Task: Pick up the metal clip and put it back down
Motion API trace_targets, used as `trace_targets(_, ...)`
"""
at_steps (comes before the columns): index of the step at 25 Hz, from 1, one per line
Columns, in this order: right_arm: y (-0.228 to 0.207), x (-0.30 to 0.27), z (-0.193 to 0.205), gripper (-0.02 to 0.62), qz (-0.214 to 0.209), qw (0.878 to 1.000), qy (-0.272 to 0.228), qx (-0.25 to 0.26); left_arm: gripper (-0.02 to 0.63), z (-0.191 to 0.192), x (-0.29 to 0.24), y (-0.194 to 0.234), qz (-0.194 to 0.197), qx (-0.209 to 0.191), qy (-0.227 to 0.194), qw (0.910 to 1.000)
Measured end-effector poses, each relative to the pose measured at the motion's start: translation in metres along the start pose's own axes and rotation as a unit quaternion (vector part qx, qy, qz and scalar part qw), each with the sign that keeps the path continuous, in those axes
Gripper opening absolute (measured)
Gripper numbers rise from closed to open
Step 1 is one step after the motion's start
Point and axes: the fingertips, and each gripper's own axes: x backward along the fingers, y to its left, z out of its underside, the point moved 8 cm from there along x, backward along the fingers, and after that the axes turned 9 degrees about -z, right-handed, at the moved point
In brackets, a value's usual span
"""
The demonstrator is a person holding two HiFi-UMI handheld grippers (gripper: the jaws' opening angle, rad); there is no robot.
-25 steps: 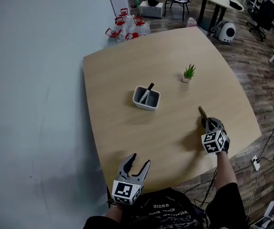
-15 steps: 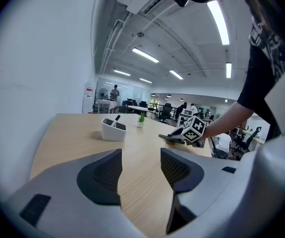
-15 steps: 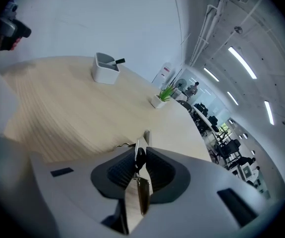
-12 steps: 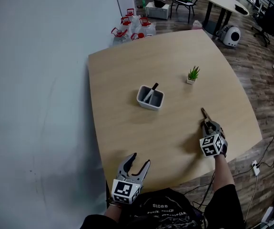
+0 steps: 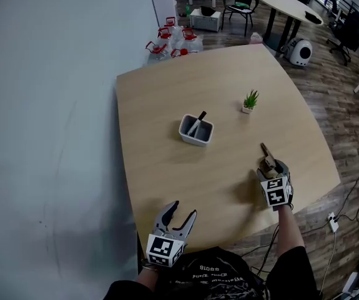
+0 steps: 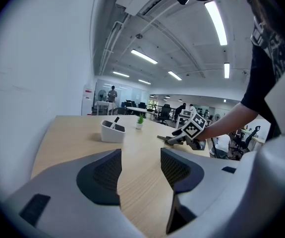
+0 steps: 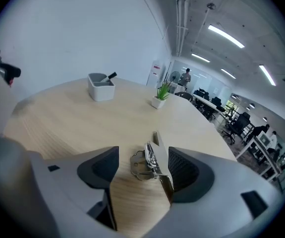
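Note:
The metal clip point(image 7: 151, 162) lies on the wooden table point(image 5: 167, 105) between the jaws of my right gripper point(image 7: 143, 166). Those jaws are opening: the left pad stands clear of the clip, which leans close to the right pad. In the head view the clip point(image 5: 265, 151) pokes out ahead of my right gripper point(image 5: 268, 164), near the table's right front edge. My left gripper point(image 5: 184, 210) hovers open and empty at the front edge. Its own view looks past its jaws point(image 6: 140, 167) at the far-off clip point(image 6: 163, 138).
A white holder point(image 5: 195, 130) with a black pen stands mid-table. A small potted plant point(image 5: 249, 100) is further right. Bottles with red handles point(image 5: 170, 39) sit on the floor behind the table, by the wall. Beyond are a chair point(image 5: 236, 2) and a round table point(image 5: 288, 2).
My right gripper has drawn slightly back towards me along the table and its fingers have parted around the clip. The left gripper has stayed where it was.

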Motion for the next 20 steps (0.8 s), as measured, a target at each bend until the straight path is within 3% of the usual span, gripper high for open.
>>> trace_targets(5,0.012,0.035,-0.016,0.308,0.001,0.998,-0.060,-0.029,0.247,-0.003,0.008,-0.004,0.011,-0.001,-0.015,0.9998)
trace_targets(20,0.126,0.140,-0.031,0.308,-0.028,0.986,-0.165,-0.001,0.247,-0.003,0.046,-0.011,0.038,0.002,-0.063,0.9973)
